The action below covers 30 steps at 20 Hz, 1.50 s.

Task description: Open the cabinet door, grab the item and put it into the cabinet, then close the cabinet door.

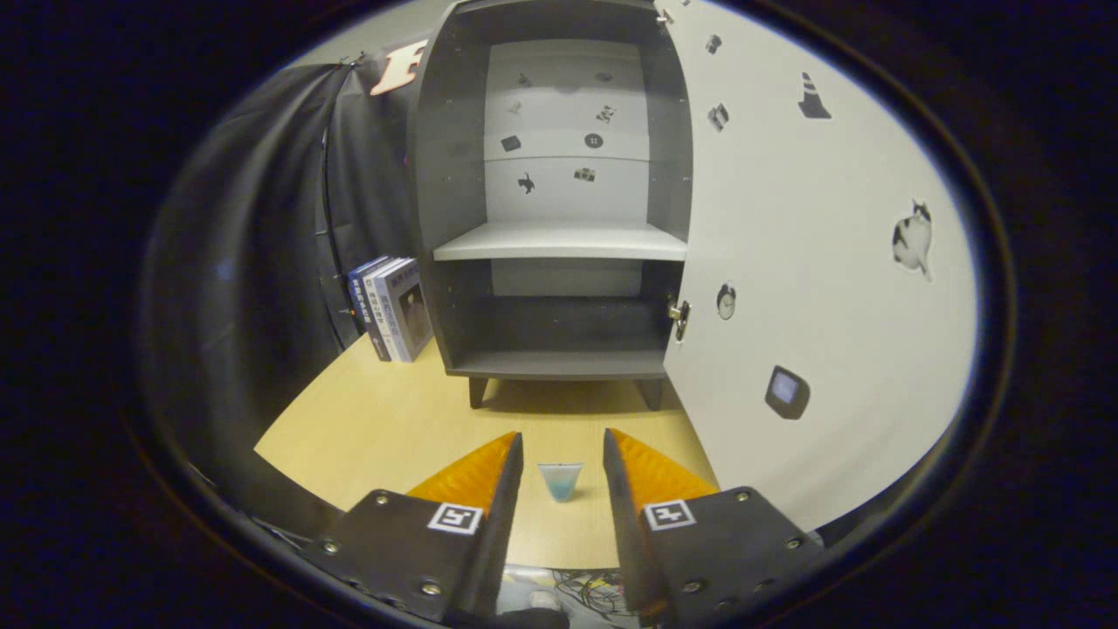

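So the cabinet (559,201) is straight ahead of my hand-held gripper (563,459), well beyond it, and the door (812,279) is already swung wide open off to the right, stickers all over it. Door part looks done to me, so I'd call the step in hand the grab.

Inside there's a pale middle shelf (561,242) and a darker bottom shelf (559,362) under it, both bare as far as I can see. A few books (393,307) stand on the table (384,419) just left of the cabinet, well clear of my path.

The item is a small cup (560,480), pale and see-through with a bluish bottom, standing upright on the table in the gap between the two fingers. The fingers are spread apart and neither one touches it.

How I'd do it well: the cup sits pretty much centred already, so no sideways fiddling, just ease forward until it's properly between the pads, then squeeze slowly. It looks light and thin-walled, so my guess is a hard pinch would crush it or pop it out. Keep it level when lifting. The bottom shelf looks like the easy target, and I'd stay left of that door edge going in.
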Motion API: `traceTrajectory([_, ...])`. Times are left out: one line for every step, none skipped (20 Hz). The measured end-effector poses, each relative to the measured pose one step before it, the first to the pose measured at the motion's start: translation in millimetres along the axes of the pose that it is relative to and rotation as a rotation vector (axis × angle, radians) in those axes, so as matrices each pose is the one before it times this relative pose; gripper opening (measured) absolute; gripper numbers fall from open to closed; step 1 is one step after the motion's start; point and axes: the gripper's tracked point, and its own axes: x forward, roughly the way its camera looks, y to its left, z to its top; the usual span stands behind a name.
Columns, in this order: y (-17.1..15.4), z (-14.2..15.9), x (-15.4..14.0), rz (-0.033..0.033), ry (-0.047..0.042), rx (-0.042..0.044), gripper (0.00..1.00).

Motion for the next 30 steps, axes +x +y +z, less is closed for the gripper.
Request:
traceTrajectory([0.55, -4.82, 8.53, 0.0026, 0.01416, 0.00042, 0.69])
traceTrajectory([-0.57, -3.47, 8.94, -0.00653, 0.01187, -0.00014, 0.85])
traceTrajectory([-1.73, -5.82, 10.56, -0.00677, 0.01182, -0.00079, 1.0])
traceTrajectory([1.5, -4.06, 8.78, 0.00258, 0.00871, -0.00216, 1.0])
traceTrajectory([3.43, -5.12, 7.22, 0.00859, 0.01187, -0.00165, 0.99])
traceTrajectory([2.44, -3.19, 7.34, 0.00315, 0.00606, -0.0042, 1.0])
traceTrajectory([0.38, -2.96, 7.9, -0.0025, 0.00562, -0.00935, 1.0])
traceTrajectory([0.77, -5.54, 8.95, -0.00425, 0.01328, -0.00877, 1.0])
traceTrajectory([1.87, -5.16, 8.2, 0.00329, 0.0141, -0.00568, 1.0])
traceTrajectory([2.38, -4.31, 7.94, 0.0041, 0.00688, -0.00427, 1.0])
traceTrajectory([3.34, -3.22, 8.5, 0.00675, 0.00409, -0.00447, 1.0])
traceTrajectory([2.36, -4.28, 7.79, 0.00743, 0.00865, -0.00422, 1.0])
traceTrajectory([2.77, -4.4, 6.95, 0.00608, 0.01004, -0.00147, 1.0])
traceTrajectory([3.1, -3.14, 7.18, 0.0048, 0.00392, -0.00173, 1.0])
traceTrajectory([0.08, -2.4, 6.27, -0.00165, 0.00546, -0.00278, 1.0])
traceTrajectory([0.24, -3.41, 6.05, -0.0024, 0.01035, -0.00143, 1.0])
traceTrajectory([1.61, -3.41, 6.3, 0.00114, 0.00879, 0.00296, 1.0])
traceTrajectory([-1.46, 0.79, 3.75, -0.01008, -0.00596, -0.00558, 1.0])
traceTrajectory([-1.63, 6.01, 4.41, -0.0102, -0.02443, -0.01487, 1.0])
traceTrajectory([-1.0, -0.58, 4.96, -0.00283, 0.01024, -0.00822, 1.0])
traceTrajectory([-1.61, 2.91, 3.69, -0.00492, -0.00766, -0.00786, 1.0])
traceTrajectory([-0.95, 1.21, 3.42, -0.00274, 0.00216, -0.00333, 1.0])
traceTrajectory([0.0, -0.35, 1.33, 0.00215, 0.00493, -0.0019, 1.0])
traceTrajectory([-0.96, 1.57, 0.34, -0.00001, -0.00027, 0.00152, 1.0])
traceTrajectory([0.52, -0.95, 0.51, 0.00475, 0.0045, 0.00631, 1.0])
traceTrajectory([-1.37, 0.61, -0.24, -0.00288, -0.00023, 0.00425, 1.0])
traceTrajectory([0.03, -0.31, 0.18, -0.00011, 0.00156, 0.00338, 1.0])
traceTrajectory([-0.31, 0.43, -0.77, -0.00155, 0.0005, 0.0027, 1.0])
traceTrajectory([0.11, -0.64, -0.74, 0.00184, 0.00136, 0.00239, 1.0])
traceTrajectory([0.5, 0.18, -0.5, 0.00258, 0.00087, 0.00047, 1.0])
